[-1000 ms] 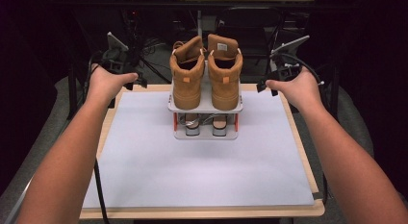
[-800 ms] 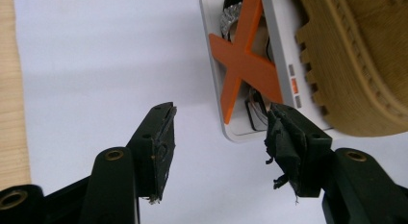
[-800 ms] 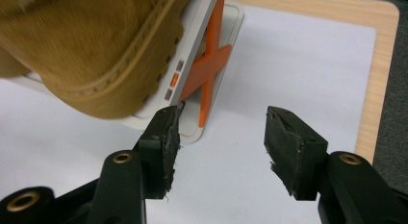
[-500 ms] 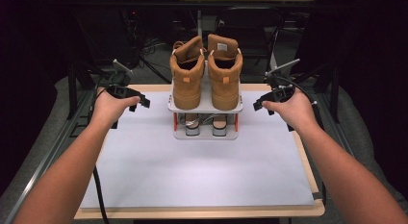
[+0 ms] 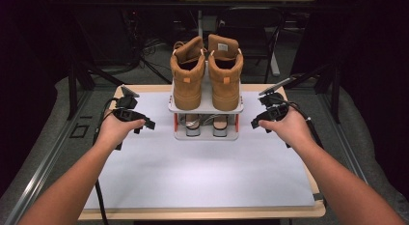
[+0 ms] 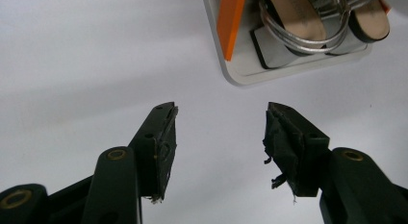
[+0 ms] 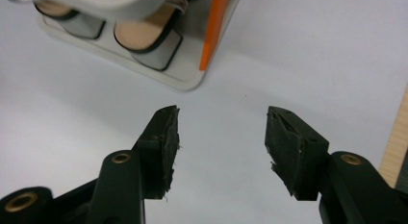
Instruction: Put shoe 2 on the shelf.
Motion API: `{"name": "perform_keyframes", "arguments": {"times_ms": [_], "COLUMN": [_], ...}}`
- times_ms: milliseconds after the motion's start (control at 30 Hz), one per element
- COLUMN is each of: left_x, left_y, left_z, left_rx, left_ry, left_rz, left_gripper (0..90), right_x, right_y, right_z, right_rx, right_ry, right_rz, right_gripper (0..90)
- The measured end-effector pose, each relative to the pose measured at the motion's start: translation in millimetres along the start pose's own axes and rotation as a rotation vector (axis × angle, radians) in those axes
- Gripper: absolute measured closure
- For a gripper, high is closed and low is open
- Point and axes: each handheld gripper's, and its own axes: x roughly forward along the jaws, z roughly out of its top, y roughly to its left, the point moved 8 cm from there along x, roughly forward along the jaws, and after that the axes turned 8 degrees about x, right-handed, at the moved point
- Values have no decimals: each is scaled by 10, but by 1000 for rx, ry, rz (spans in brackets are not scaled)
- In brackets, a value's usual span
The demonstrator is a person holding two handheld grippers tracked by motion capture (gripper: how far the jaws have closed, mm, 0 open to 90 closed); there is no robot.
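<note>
Both tongs have dropped from rack-top height to flank the shoe rack (image 5: 206,119) mid-tabletop (image 5: 202,172). Left tongs (image 5: 147,123) and right tongs (image 5: 254,123) gape wide, holding nothing. Boots (image 5: 206,73) sit on top, sandals (image 6: 327,19) below. Likely lining up a first grab.

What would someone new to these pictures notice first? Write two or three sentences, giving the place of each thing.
The eye goes first to the pair of tan boots standing on the top shelf of a small two-tier shoe rack at the far middle of the white table, with a pair of sandals on the shelf beneath. Next come the left gripper and the right gripper, one on each side of the rack, jaws open and holding nothing.
</note>
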Motion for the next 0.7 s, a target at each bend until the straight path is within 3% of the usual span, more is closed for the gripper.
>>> {"name": "perform_keyframes", "arguments": {"times_ms": [133, 267, 333, 400, 433, 467, 500, 600, 667, 700], "left_x": [55, 139, 187, 241, 258, 272, 284, 317, 335, 340], "left_y": [-43, -49, -46, -25, -14, -9, -7, -13, -18, -24], "left_z": [-83, -179, -241, -306, -335, -360, -382, -451, -490, -507], "left_rx": [16, 28, 27, 33, 38, 39, 41, 48, 61, 63], "left_ry": [-3, -11, -11, -4, -1, -4, -8, -8, -10, -12], "left_rz": [-14, -17, -25, -14, -10, -8, -11, -12, -8, -8], "left_gripper": [441, 440, 440, 440, 440, 440, 440, 440, 439, 439], "right_x": [76, 189, 235, 290, 312, 333, 355, 412, 436, 453], "right_y": [72, 80, 106, 108, 98, 116, 140, 166, 197, 240], "right_z": [-109, -227, -268, -320, -331, -344, -374, -465, -497, -511], "right_rx": [-30, -85, -76, -88, -111, -121, -113, -157, -183, -178], "right_ry": [0, 34, 26, 37, 19, -7, -7, 14, -2, -17], "right_rz": [11, -47, -11, -35, -57, -40, -20, -44, -62, -27], "right_gripper": [471, 486, 489, 497, 497, 495, 495, 497, 496, 494]}}
